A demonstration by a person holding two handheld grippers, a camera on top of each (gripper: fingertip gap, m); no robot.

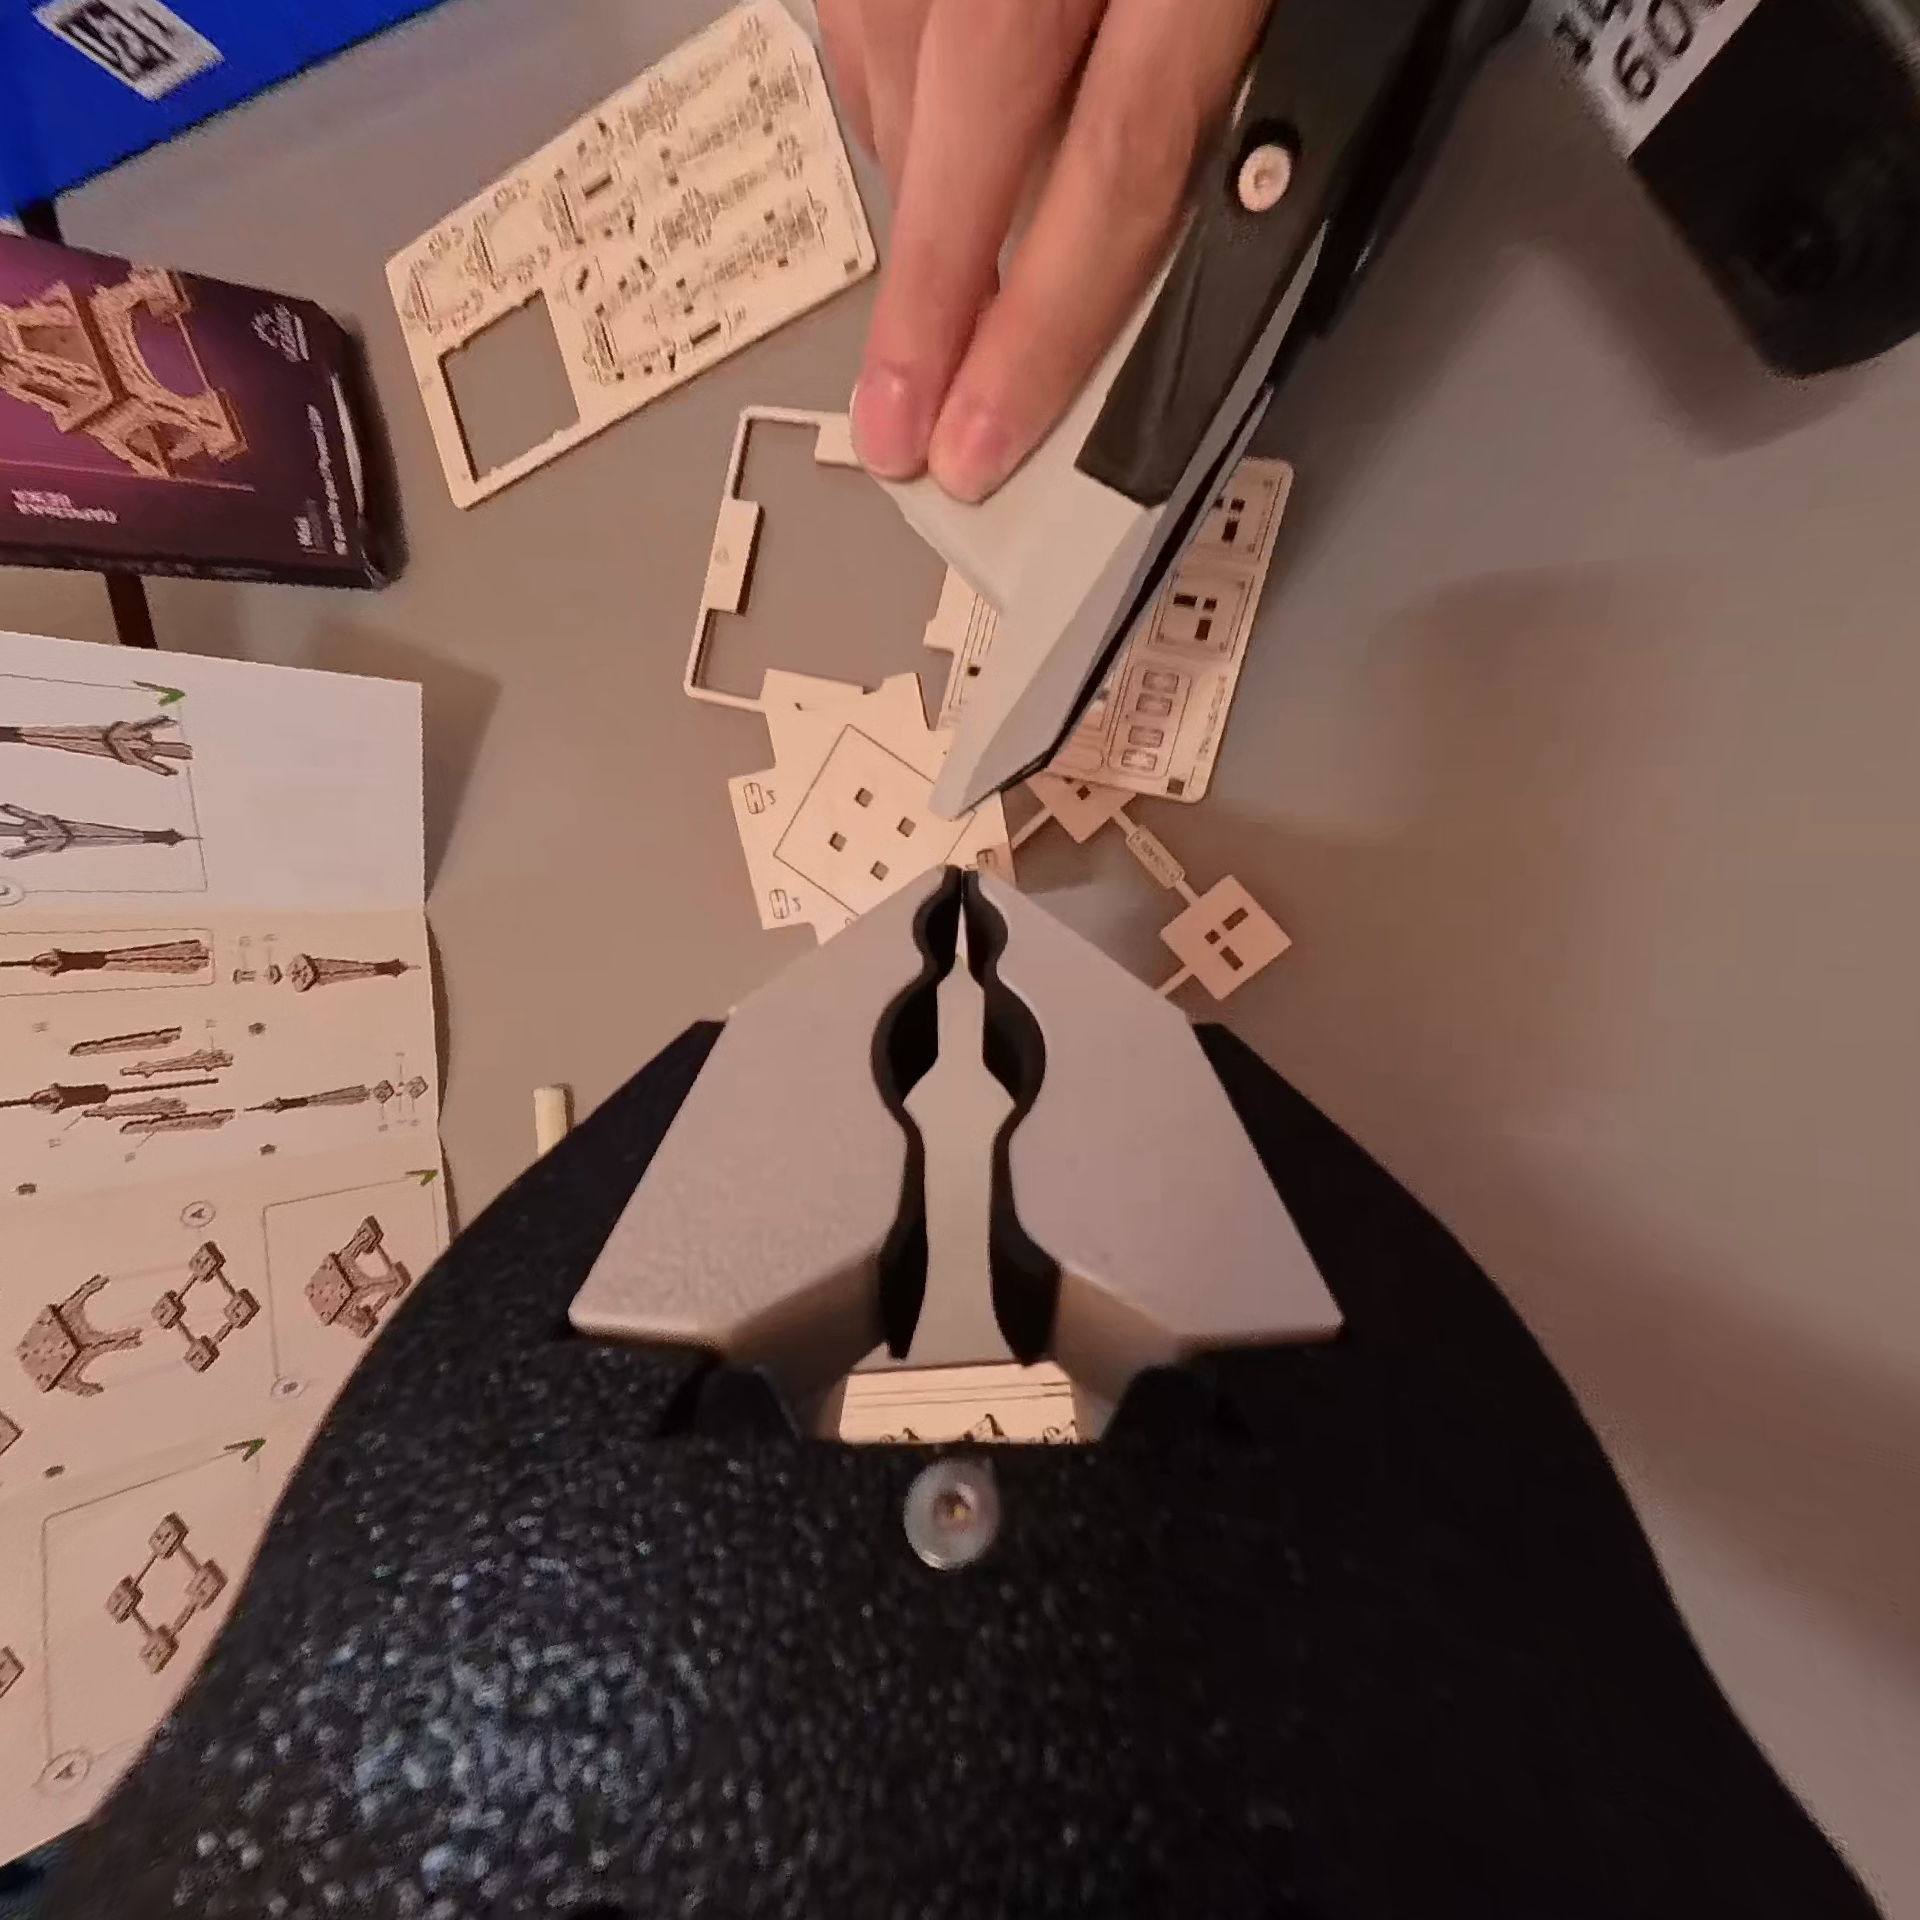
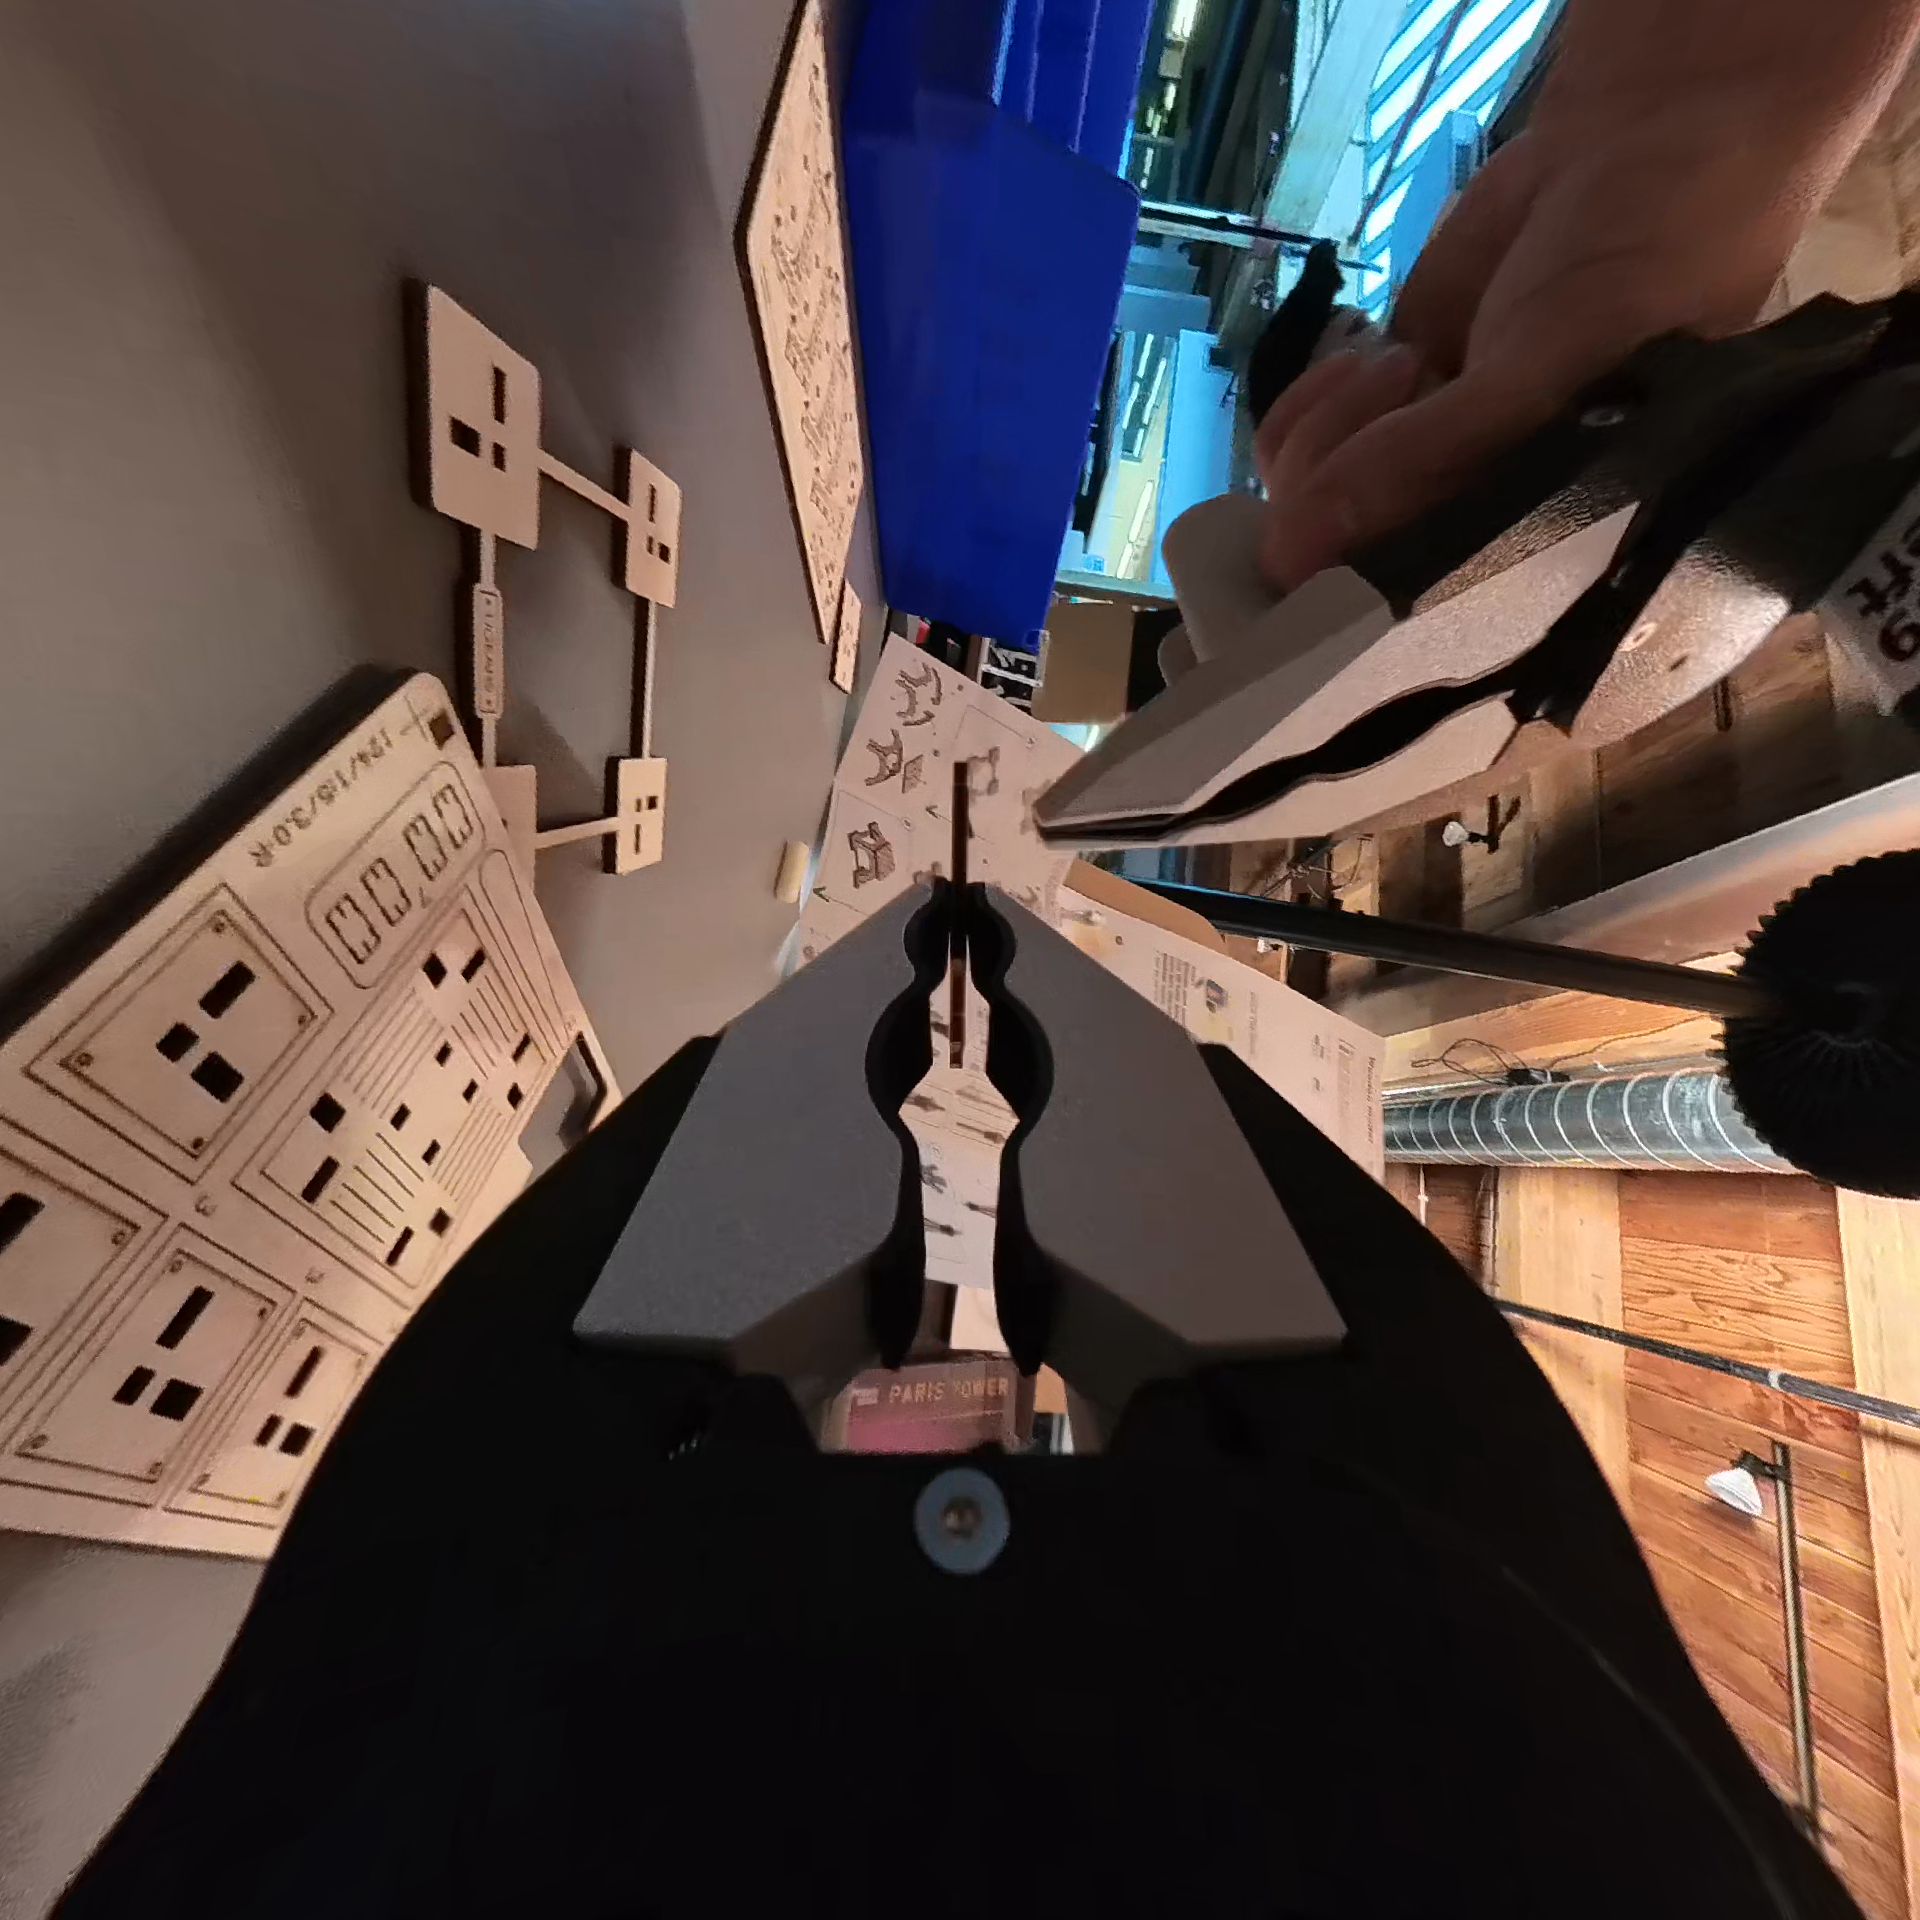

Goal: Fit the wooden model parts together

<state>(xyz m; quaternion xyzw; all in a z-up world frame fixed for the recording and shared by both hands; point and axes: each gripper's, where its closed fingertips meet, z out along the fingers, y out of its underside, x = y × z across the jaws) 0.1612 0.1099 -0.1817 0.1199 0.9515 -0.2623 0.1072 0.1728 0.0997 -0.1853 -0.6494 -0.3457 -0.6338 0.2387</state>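
Black and bumpy, the left gripper (image 1: 961, 883) fills the bottom of the left wrist view, and its two grey fingers (image 1: 790, 1122) come together at the tips with nothing between them. Just past the tips lies a flat wooden square (image 1: 868, 821) with four small holes, resting on the grey table (image 1: 1558, 831). Beside it sits an empty wooden frame (image 1: 727, 561), and a link piece (image 1: 1226, 935) made of small squares joined by thin bars lies to the right. The right gripper (image 1: 961, 805) comes down from the top with a hand (image 1: 997, 208) on it, and its tip is over the square; from here I cannot tell if it pinches anything. A big part sheet (image 1: 634, 249) lies farther back, a purple box (image 1: 177, 416) is on the left, and a paper guide (image 1: 208, 1039) is spread out below the box. In the right wrist view, the right gripper (image 2: 961, 888) is closest, and its fingers are squeezed tight on a thin wood piece (image 2: 958, 821) that sticks up past the tips, seen edge-on. The link piece (image 2: 566, 571) lies on the table to the left, well apart from the tips. A cut sheet (image 2: 260, 1091) with many little holes lies lower left. The left gripper (image 2: 1049, 821) reaches in from the right, its fingers pressed flat together, with a hand (image 2: 1507, 312) on top. A blue bin (image 2: 977, 312) stands behind.
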